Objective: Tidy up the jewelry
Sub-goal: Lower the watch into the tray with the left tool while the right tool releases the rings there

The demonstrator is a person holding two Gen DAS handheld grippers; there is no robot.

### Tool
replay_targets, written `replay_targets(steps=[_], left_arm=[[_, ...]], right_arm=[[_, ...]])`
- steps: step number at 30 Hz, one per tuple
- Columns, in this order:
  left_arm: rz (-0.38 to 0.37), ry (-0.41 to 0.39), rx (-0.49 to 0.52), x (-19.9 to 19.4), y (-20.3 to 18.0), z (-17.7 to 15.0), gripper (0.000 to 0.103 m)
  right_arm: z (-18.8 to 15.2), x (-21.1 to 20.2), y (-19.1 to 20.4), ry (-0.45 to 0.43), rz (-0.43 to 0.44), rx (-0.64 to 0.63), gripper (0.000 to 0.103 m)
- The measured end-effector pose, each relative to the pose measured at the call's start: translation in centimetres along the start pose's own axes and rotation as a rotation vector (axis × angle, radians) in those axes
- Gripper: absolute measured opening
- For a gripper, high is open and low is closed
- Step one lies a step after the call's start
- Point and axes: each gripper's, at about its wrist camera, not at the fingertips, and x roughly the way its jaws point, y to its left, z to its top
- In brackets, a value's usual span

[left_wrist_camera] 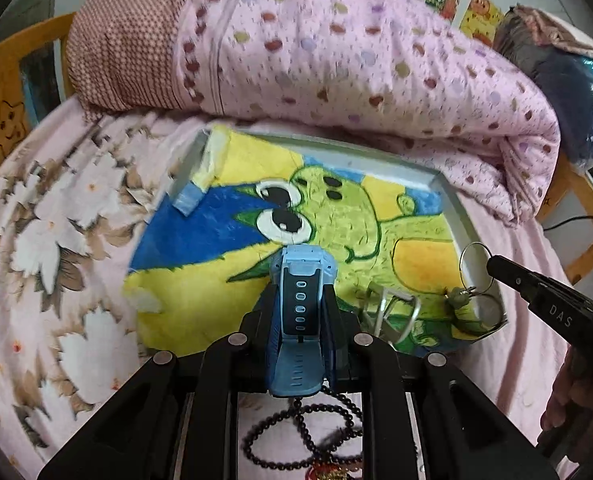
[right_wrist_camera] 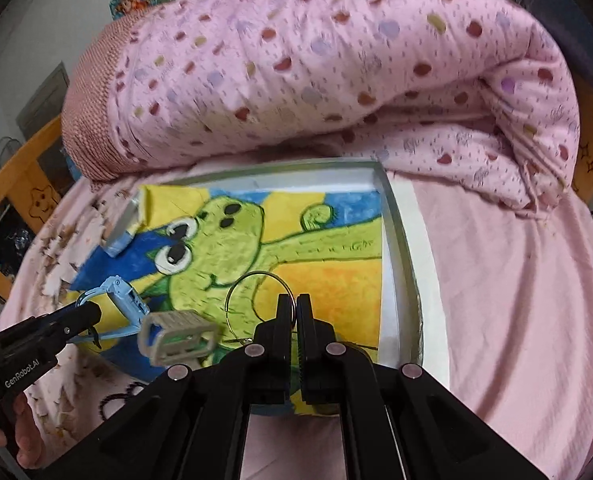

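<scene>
My left gripper (left_wrist_camera: 302,280) is shut on a light blue watch (left_wrist_camera: 300,304), holding it by the strap above the near edge of a shallow tray (left_wrist_camera: 448,196) lined with a frog drawing. In the right wrist view the same watch (right_wrist_camera: 122,296) hangs from the left gripper (right_wrist_camera: 92,314) at the tray's left corner. My right gripper (right_wrist_camera: 294,300) is shut on a thin metal ring (right_wrist_camera: 227,300) over the tray's near right part. The ring (left_wrist_camera: 474,243) and the right gripper (left_wrist_camera: 492,266) also show at the right of the left wrist view.
A pale ribbed clip (right_wrist_camera: 180,336) and a small green charm (left_wrist_camera: 462,304) lie in the tray's near end. A black bead string (left_wrist_camera: 308,432) lies on the flowered sheet in front of the tray. A rolled pink quilt (right_wrist_camera: 336,80) blocks the far side. A wooden bed frame (left_wrist_camera: 0,92) stands at the left.
</scene>
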Motion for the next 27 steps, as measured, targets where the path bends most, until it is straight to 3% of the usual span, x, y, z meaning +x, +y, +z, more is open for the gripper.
replay_targets(steps=[12, 16, 19, 21, 25, 27], left_arm=[[-0.023, 0.071, -0.034, 1.6, 0.3, 0.0, 0.017], [-0.049, 0.060, -0.053, 0.6, 0.2, 0.6, 0.039], [-0.047, 0.015, -0.060, -1.2, 0.0, 1.0, 0.047], [-0.037, -0.004, -0.061, -2.2, -0.1, 1.2, 0.052], [-0.019, -0.058, -0.070, -4.7, -0.4, 1.5, 0.065], [-0.017, -0.086, -0.075, -6.1, -0.5, 1.4, 0.065]], right_arm=[[-1.5, 2.2, -0.1, 0.088, 0.013, -0.006, 0.004], [-1.5, 1.6, -0.1, 0.088, 0.007, -0.011, 0.004], [-1.3, 0.7, -0.1, 0.069, 0.009, -0.008, 0.015], [-1.2, -0.2, 0.0, 0.042, 0.017, -0.001, 0.029], [-1.0, -2.6, 0.4, -0.013, 0.025, -0.007, 0.040], [-1.0, -4.1, 0.6, -0.047, 0.032, -0.003, 0.050]])
